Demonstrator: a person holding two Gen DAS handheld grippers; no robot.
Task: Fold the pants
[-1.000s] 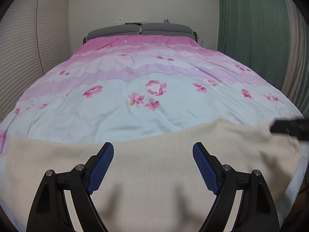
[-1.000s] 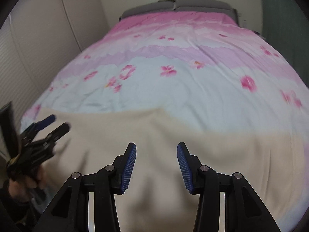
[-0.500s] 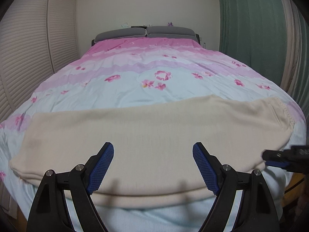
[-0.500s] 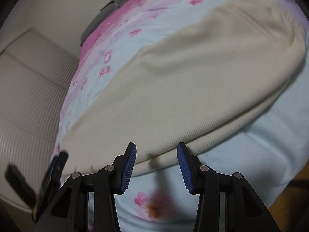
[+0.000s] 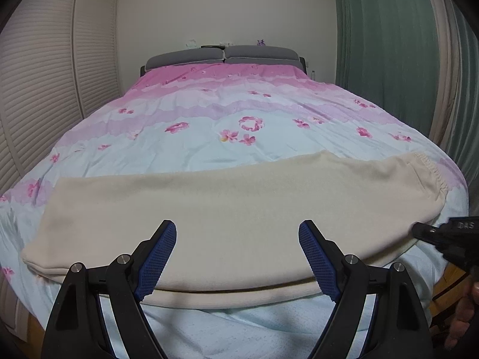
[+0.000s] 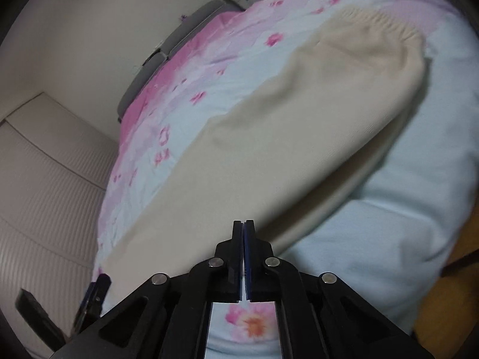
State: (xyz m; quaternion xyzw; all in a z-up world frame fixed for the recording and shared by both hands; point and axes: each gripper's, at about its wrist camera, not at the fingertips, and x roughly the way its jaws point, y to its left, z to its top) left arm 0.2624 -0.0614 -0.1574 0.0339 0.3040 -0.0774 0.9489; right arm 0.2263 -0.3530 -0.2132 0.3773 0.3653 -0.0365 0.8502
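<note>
Left tongs (image 5: 236,264) spread wide, nothing between the pads, hovering over the near long edge of the pants (image 5: 239,209), same opening as a second ago. Right tongs (image 6: 243,257) now pressed together; they were half open half a second back. In the right wrist view the tips sit at the near edge of the pants, but no fabric shows between the pads, so can't tell whether they pinch cloth or shut on nothing. Pants: cream, knit, already doubled leg on leg, lying crosswise on the foot of the bed (image 5: 209,149); in the left view the leg ends are at 9 o'clock, the elastic waistband (image 5: 431,173) at 3 o'clock, and the lower layer's edge peeks out at 6. Since a second ago both views have pulled back from close over the fabric, so the whole garment shows now. The right view has also rolled hard, bed running from 7 to 1 o'clock. Likely meaning: first fold done, next fold being set up from the waistband end. Pose: both tongs pitched down toward the bed, left level across, right rolled over; right tongs visible at 4 o'clock in the left view, a hand (image 5: 467,314) behind them.
</note>
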